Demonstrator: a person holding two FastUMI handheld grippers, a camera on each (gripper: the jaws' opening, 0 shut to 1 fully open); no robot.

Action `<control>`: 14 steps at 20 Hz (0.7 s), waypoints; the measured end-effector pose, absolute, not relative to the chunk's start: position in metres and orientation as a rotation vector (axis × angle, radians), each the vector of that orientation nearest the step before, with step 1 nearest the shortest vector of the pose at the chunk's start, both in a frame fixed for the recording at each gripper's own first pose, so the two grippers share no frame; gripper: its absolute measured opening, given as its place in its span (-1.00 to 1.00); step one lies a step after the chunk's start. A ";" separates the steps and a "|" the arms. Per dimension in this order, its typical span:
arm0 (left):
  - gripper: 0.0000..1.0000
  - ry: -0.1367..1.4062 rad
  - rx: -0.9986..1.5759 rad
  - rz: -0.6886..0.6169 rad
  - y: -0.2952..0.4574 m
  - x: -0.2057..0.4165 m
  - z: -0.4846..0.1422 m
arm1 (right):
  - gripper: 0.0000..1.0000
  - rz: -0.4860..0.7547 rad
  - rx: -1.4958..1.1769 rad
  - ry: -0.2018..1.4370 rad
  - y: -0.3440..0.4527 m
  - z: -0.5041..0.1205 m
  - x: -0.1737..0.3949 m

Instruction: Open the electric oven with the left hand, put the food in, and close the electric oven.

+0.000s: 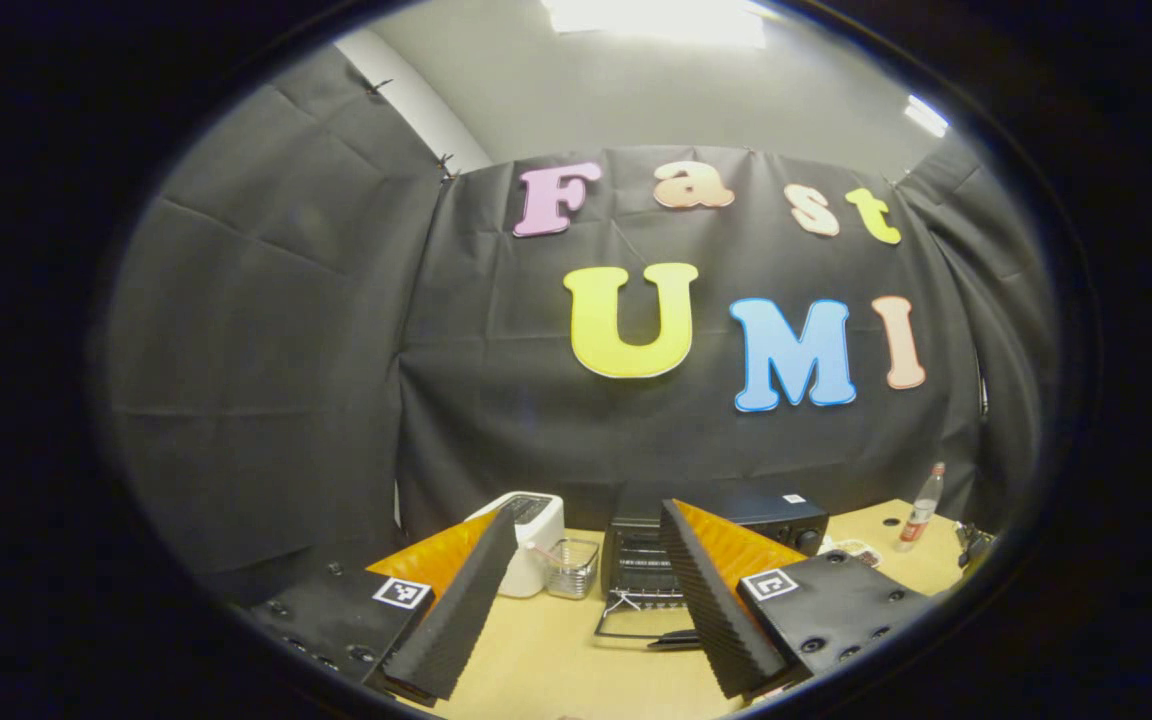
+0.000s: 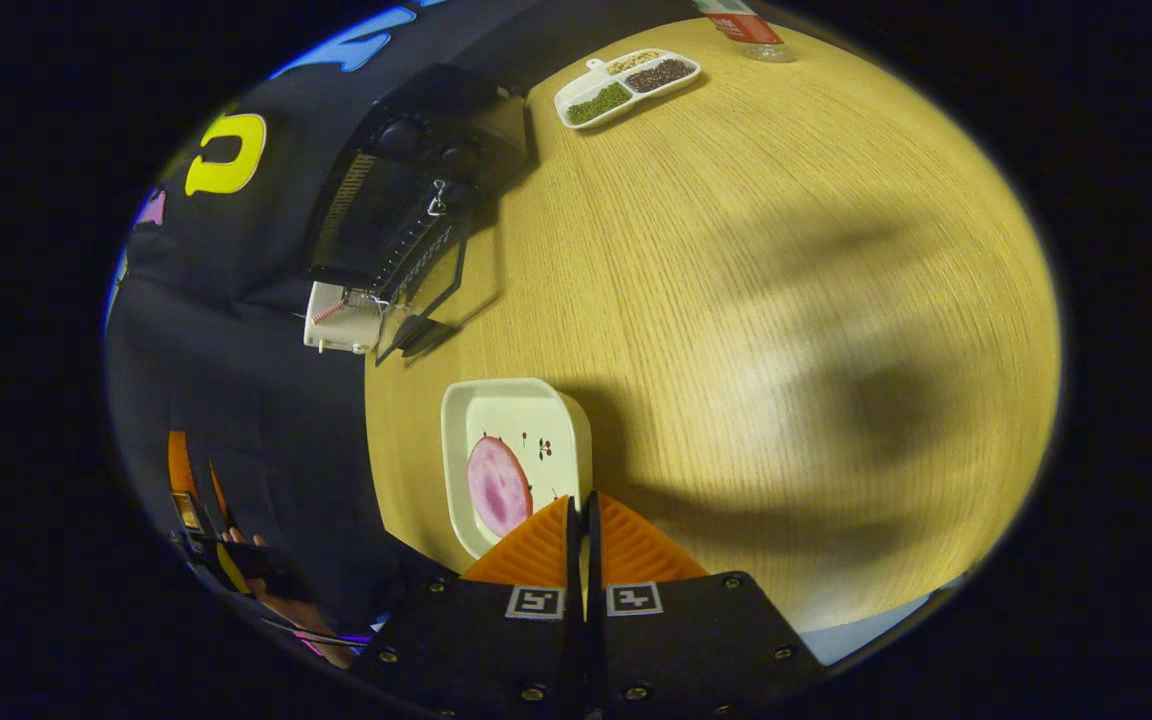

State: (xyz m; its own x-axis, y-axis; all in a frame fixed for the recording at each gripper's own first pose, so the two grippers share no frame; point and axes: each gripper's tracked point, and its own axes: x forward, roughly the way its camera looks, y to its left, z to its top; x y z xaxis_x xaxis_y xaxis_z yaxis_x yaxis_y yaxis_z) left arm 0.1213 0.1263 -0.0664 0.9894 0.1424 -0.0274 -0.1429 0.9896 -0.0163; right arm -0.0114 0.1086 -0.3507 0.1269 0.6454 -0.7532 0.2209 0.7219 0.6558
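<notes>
Light wooden table with kitchen items along its far side.

A black electric oven stands on it with its glass door folded down open. Beside the oven sit a white toaster-like appliance and a clear plastic container. A white square plate bearing a pink round slice, a white divided tray of beans and a clear bottle also rest there.
</notes>
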 end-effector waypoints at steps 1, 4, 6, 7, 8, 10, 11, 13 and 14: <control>1.00 0.025 -0.022 0.144 0.128 0.123 -0.066 | -0.97 0.356 0.782 1.435 0.114 -0.345 -0.008; 0.80 0.016 -0.028 0.148 0.135 0.124 -0.063 | -0.97 0.326 0.836 1.392 0.126 -0.331 0.011; 0.80 0.009 -0.024 0.152 0.140 0.125 -0.063 | -0.97 0.297 0.839 1.365 0.134 -0.327 0.027; 1.00 0.011 -0.024 0.154 0.142 0.126 -0.063 | -0.98 0.286 0.841 1.355 0.141 -0.325 0.032; 1.00 0.013 -0.025 0.155 0.145 0.127 -0.064 | -0.98 0.277 0.847 1.346 0.147 -0.323 0.039; 0.80 0.012 -0.025 0.162 0.151 0.129 -0.065 | -0.98 0.271 0.870 1.329 0.161 -0.318 0.052; 0.90 0.011 -0.022 0.168 0.155 0.130 -0.066 | -0.98 0.259 0.886 1.319 0.167 -0.316 0.058; 1.00 0.011 -0.019 0.177 0.162 0.133 -0.065 | -0.97 0.232 0.917 1.302 0.177 -0.316 0.072; 1.00 0.011 -0.018 0.180 0.165 0.134 -0.065 | -0.98 0.214 0.936 1.292 0.182 -0.316 0.079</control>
State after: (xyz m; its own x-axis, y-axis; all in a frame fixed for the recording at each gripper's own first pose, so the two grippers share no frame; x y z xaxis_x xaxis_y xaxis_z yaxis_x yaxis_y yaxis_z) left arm 0.1336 0.1655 -0.0649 0.9837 0.1794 -0.0125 -0.1796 0.9836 -0.0170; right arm 0.0795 0.1819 -0.3160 0.3125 0.6175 -0.7218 0.3520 0.6305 0.6918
